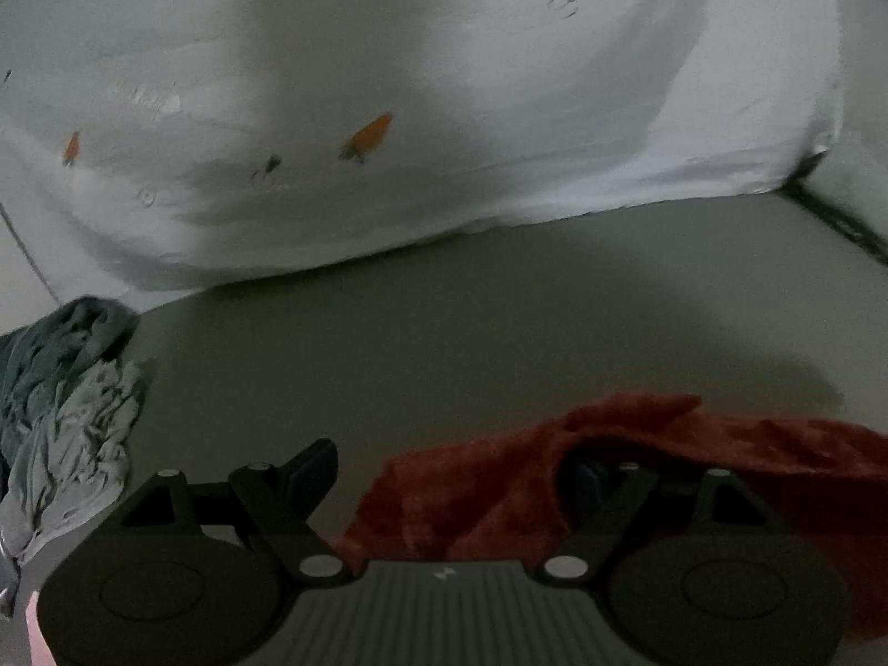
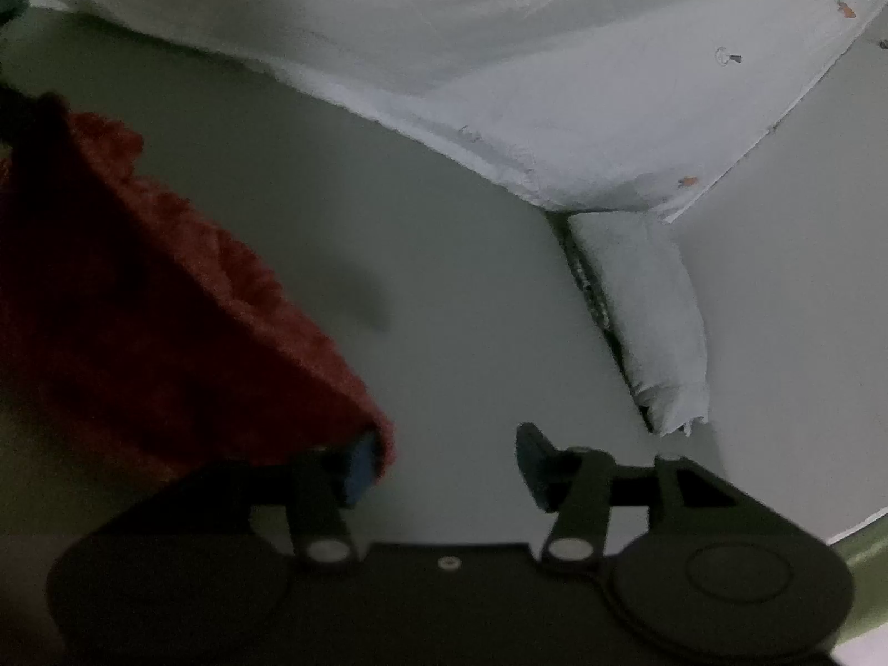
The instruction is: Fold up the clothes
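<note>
Red fleecy cloth lies crumpled on a pale grey-green bed sheet, low in the left wrist view from about 5 to 3 o'clock; in the right wrist view the same cloth fills the 9 o'clock side, its near corner reaching down to 7 o'clock. Left tongs stand spread wide: the left finger is clear over bare sheet, the right finger is partly hidden under a fold of the red cloth, and no pad presses on it that I can see. Right tongs are also spread, with bare sheet showing in the gap between them; the blue pad of the left finger sits right at the cloth's corner, touching or just beside it, cannot tell which; the right finger is well apart from the cloth. Nothing is pinched by either pair. Outward: a white quilt printed with small orange carrots is heaped across the top of both views, 10 to 2 o'clock. A crumpled grey-blue garment lies at 9 o'clock in the left view, apart from the red cloth. A folded white cloth lies at 3 o'clock in the right view, along a dark seam. Both views are dim and slightly blurred.
</note>
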A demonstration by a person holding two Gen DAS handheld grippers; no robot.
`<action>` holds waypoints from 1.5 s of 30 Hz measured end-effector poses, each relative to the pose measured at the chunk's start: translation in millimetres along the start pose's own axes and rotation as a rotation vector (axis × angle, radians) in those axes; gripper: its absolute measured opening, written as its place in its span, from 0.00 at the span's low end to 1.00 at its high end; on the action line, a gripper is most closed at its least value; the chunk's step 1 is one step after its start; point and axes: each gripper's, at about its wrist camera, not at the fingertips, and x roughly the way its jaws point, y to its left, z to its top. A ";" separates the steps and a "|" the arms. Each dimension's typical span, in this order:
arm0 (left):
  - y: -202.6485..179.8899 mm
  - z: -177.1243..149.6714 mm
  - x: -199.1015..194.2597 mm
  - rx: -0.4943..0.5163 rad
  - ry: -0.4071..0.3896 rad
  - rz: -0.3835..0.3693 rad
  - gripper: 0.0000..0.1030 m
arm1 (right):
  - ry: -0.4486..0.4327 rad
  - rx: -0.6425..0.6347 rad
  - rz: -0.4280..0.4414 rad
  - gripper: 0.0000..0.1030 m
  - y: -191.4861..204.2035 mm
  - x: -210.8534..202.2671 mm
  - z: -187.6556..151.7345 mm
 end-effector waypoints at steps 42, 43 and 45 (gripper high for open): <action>-14.0 38.0 -416.4 -0.384 -0.671 0.220 0.90 | -0.952 0.326 -0.334 0.58 -206.9 -236.0 -88.7; -14.1 34.7 -416.8 -0.394 -0.645 0.213 0.90 | -0.944 0.317 -0.323 0.58 -207.0 -233.9 -93.9; -13.8 28.6 -417.0 -0.412 -0.595 0.200 0.90 | -0.925 0.305 -0.298 0.59 -208.6 -228.9 -99.6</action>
